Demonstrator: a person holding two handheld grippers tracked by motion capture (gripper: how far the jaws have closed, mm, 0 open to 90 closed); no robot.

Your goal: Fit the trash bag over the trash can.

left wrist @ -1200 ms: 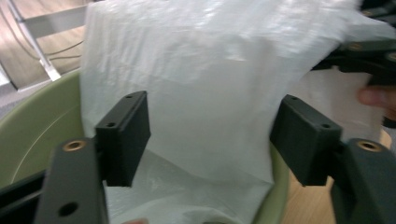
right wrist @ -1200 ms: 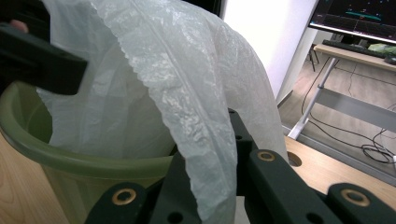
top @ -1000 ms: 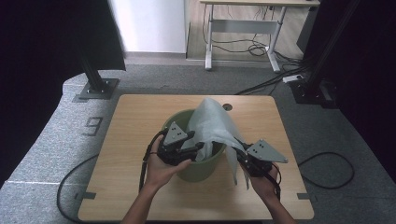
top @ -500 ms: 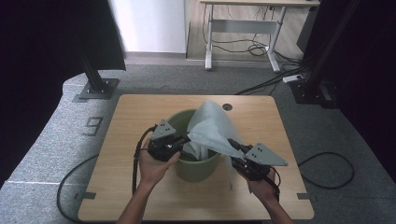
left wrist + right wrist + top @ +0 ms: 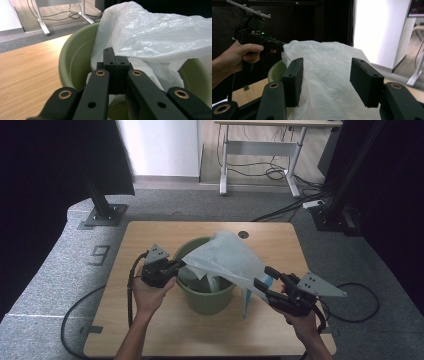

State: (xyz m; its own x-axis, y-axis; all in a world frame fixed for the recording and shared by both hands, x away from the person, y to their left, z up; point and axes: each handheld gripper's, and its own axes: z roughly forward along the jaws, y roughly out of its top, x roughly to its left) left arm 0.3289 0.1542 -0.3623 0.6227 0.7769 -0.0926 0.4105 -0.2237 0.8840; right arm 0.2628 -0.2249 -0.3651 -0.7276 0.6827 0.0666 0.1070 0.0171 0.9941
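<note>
One sign can be read: a large grey numeral "9" (image 5: 100, 255) marked on the grey floor mat (image 5: 60, 270), seen in the high view. It lies beyond the bench's (image 5: 150, 235) edge, out past the left claw (image 5: 179, 264) on the side away from the right claw (image 5: 264, 278). The plastic bag, the green bin, the bench top and both claws carry no legible text, label or brand.

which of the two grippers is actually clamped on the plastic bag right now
The left gripper: its jaws are shut on the plastic bag at the bin's rim. The right gripper has its jaws wide apart.
</note>
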